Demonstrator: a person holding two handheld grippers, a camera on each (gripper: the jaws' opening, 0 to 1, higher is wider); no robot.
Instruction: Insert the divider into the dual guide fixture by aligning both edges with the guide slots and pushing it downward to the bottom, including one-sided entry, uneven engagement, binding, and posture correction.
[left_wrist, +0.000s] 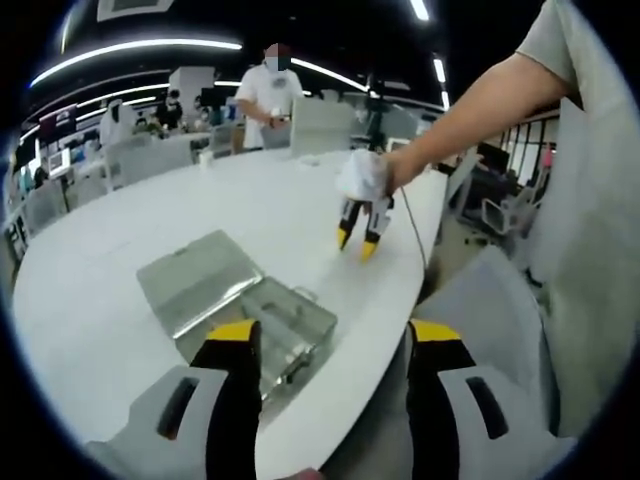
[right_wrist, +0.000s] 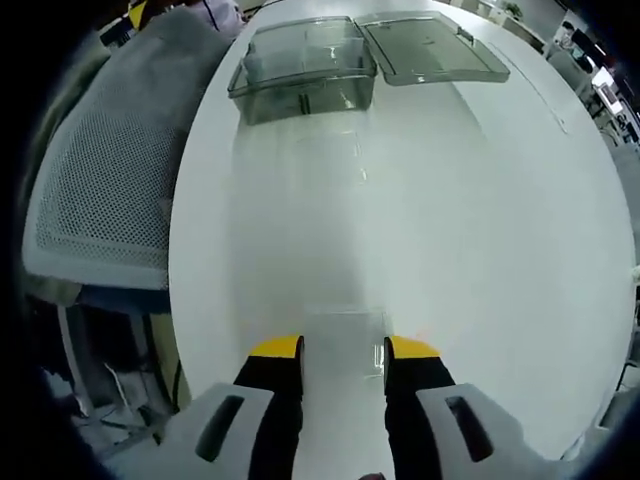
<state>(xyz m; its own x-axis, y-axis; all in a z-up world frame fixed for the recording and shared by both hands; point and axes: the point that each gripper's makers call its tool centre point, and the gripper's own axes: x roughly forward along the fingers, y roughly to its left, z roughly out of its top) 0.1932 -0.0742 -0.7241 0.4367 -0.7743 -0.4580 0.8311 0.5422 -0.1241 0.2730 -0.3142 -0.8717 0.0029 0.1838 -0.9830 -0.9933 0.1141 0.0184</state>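
The dual guide fixture is a clear plastic box (left_wrist: 292, 325) with its flat lid (left_wrist: 197, 278) lying open beside it, near the white table's front edge. My left gripper (left_wrist: 335, 335) hovers open just before the box, holding nothing. Further along the table a hand holds my right gripper (left_wrist: 357, 243) with its tips down at the tabletop. In the right gripper view the clear box (right_wrist: 300, 75) and lid (right_wrist: 430, 45) lie far ahead. A thin clear divider (right_wrist: 344, 335) lies flat on the table between the jaws of the right gripper (right_wrist: 345, 350), its side edges meeting both pads.
The round white table (right_wrist: 450, 220) curves off to the left, where a grey mesh chair (right_wrist: 100, 170) stands close to its edge. A person's arm (left_wrist: 480, 110) and another grey chair (left_wrist: 490, 300) are on the right. People (left_wrist: 268, 95) and desks are far behind.
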